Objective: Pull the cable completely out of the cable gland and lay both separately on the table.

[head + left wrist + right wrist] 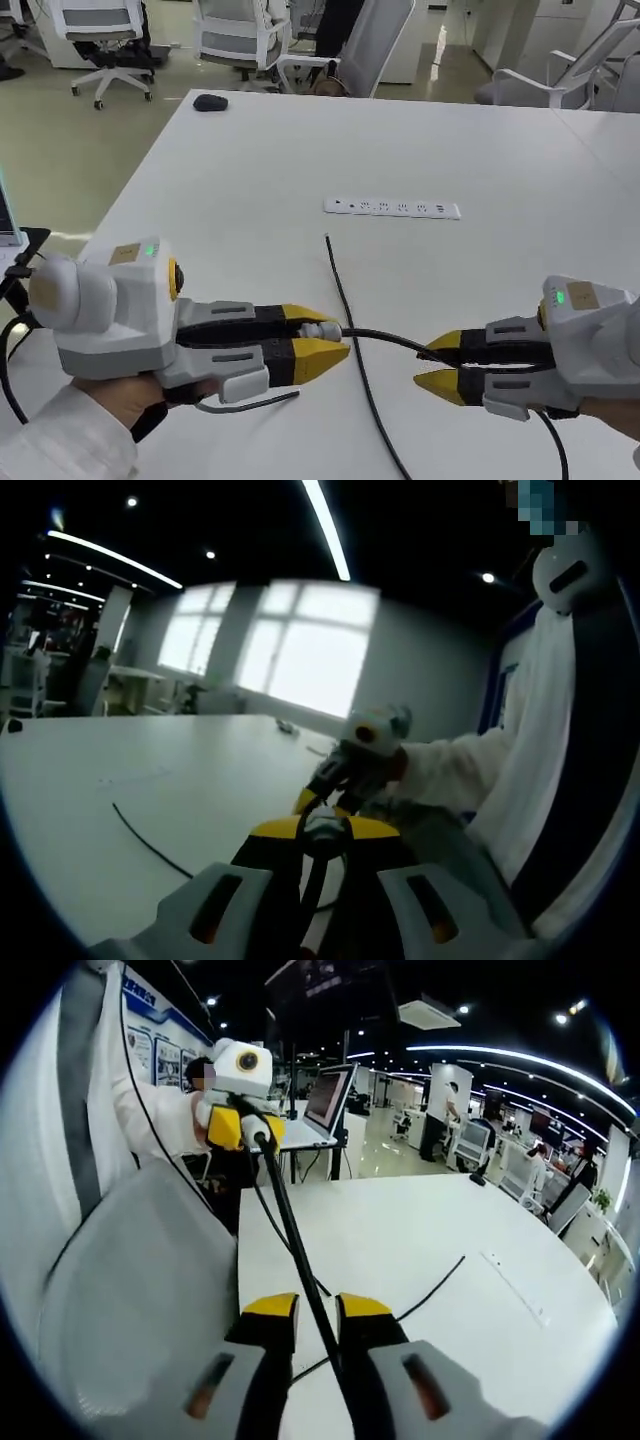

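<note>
**Cable stretched between two closed grippers over the table's near-left area**

The white table [480, 130] has a wide bare stretch ahead of both grippers. Its left edge runs diagonally from the far corner, where a dark computer mouse [210, 102] sits, down toward the left gripper [340, 336], which is held near that edge. A white power strip [392, 208] lies flat across the middle, well apart from the grippers and short of the far edge. Beyond that edge stand office chairs [235, 35] on the open floor. To the right, the tabletop runs on past the frame.

The left gripper's yellow jaws are clamped on the cable gland [329, 328], a small pale fitting at their tips, held above the surface. The black cable [385, 339] leaves the gland and runs in a short raised span to the right gripper [424, 363], whose jaws are closed around it. In the right gripper view the cable passes between the two yellow jaw tips and rises straight to the left gripper. The two grippers face each other, near but not touching.

The rest of the cable rests on the table. Its free end points toward the power strip, and the line passes under the raised span toward the near edge.
</note>
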Available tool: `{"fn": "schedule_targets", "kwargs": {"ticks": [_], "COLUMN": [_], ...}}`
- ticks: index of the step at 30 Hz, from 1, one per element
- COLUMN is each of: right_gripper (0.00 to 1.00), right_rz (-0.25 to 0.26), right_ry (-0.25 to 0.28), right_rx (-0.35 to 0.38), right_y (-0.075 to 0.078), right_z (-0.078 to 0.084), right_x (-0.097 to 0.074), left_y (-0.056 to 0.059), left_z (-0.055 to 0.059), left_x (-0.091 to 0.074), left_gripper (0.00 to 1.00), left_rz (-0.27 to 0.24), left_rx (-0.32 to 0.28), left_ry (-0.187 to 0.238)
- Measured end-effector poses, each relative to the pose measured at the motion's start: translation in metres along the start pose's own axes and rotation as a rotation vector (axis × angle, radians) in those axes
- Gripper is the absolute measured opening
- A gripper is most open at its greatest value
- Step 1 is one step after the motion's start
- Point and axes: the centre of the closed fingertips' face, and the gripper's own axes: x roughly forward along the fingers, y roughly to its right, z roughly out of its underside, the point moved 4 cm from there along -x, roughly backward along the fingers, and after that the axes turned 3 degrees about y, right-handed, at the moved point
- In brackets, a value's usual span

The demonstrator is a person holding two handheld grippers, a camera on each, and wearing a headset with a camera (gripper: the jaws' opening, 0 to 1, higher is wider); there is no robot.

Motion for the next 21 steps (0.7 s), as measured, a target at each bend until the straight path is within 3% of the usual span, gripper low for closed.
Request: {"fn": "schedule_targets", "kwargs": {"ticks": [5,10,15,21], "right_gripper": [0.20,0.19,0.14,0.12], "right_rz": [-0.033,-0.060,-0.078,-0.103], "right_ry": [0.064,0.086,0.101,0.076], "right_rx": [-0.093,-0.171,-0.204,-0.220], "right_y": [-0.010,-0.018,-0.022,-0.026], "right_z": [-0.036,-0.061,-0.070,-0.066], "right_x": [-0.001,-0.001,0.002,0.011], "left_y": [0.001,0.000,0.001,0.003], "left_z": [0.003,0.003,0.004,0.003], "left_x": [0.006,0.007,0.006,0.006], "left_gripper": [0.16,0.16,0.16,0.17], "left_rz": [0.012,0.021,0.023,0.028], "left_rx": [0.002,0.003,0.004,0.002], "left_ry": [-0.017,-0.027,-0.033,-0.026]}}
